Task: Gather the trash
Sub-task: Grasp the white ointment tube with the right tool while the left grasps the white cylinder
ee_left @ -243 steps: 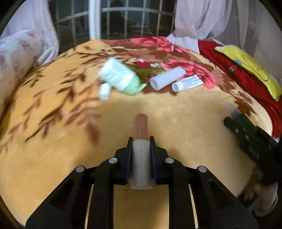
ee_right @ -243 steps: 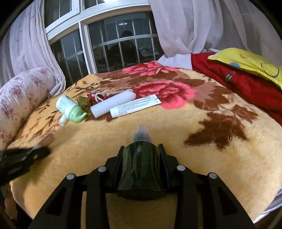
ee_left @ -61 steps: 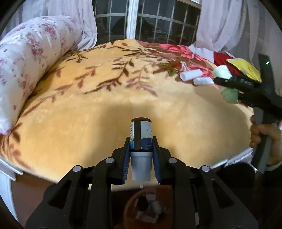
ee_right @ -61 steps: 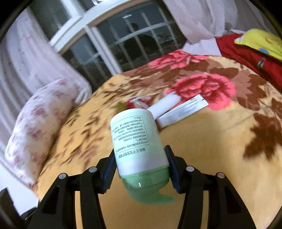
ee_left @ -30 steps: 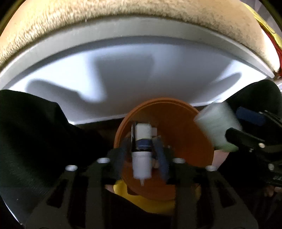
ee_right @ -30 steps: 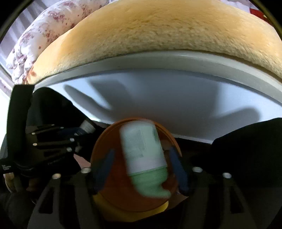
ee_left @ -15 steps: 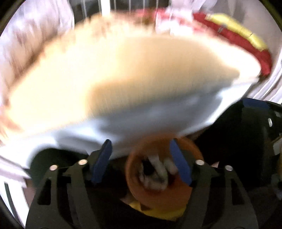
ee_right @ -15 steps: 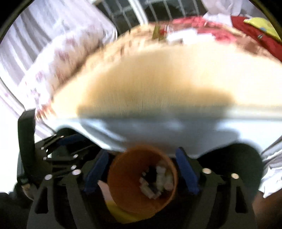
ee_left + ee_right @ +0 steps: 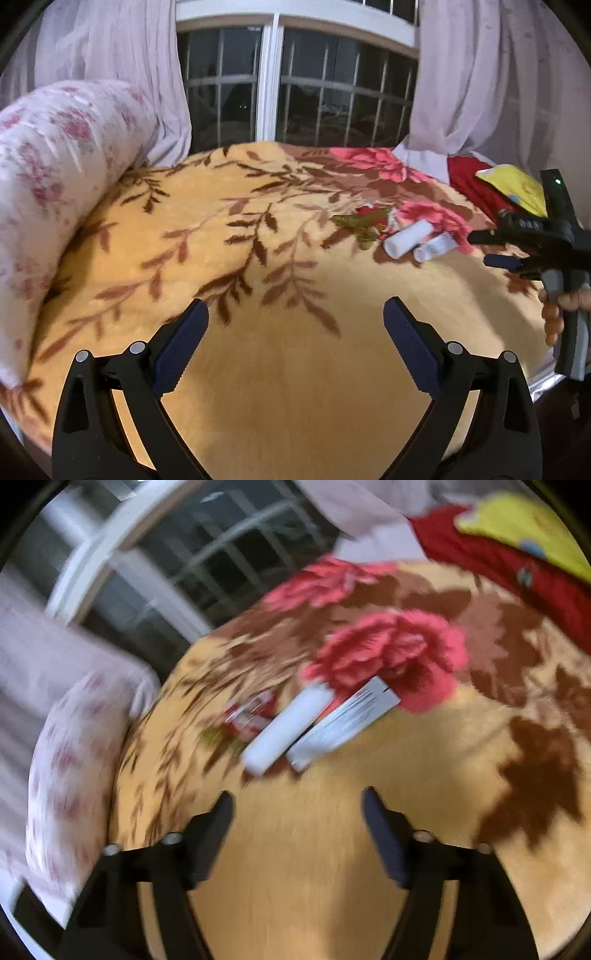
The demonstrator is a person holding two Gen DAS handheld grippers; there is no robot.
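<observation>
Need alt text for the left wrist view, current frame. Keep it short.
The open, empty left gripper hovers over a yellow floral blanket on a bed. Far right on the blanket lie a white cylinder, a white tube and crumpled wrappers, with the right gripper reaching toward them. Behind are a floral bolster, curtains and a barred window.

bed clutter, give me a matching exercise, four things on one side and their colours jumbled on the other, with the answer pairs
Things:
1. cylinder tube
2. flat squeeze tube
3. crumpled wrapper
4. small packet

Colours:
A. olive green
B. plain white
C. red
D. silvery white with printed text

Pairs: 1-B, 2-D, 3-A, 4-C
</observation>
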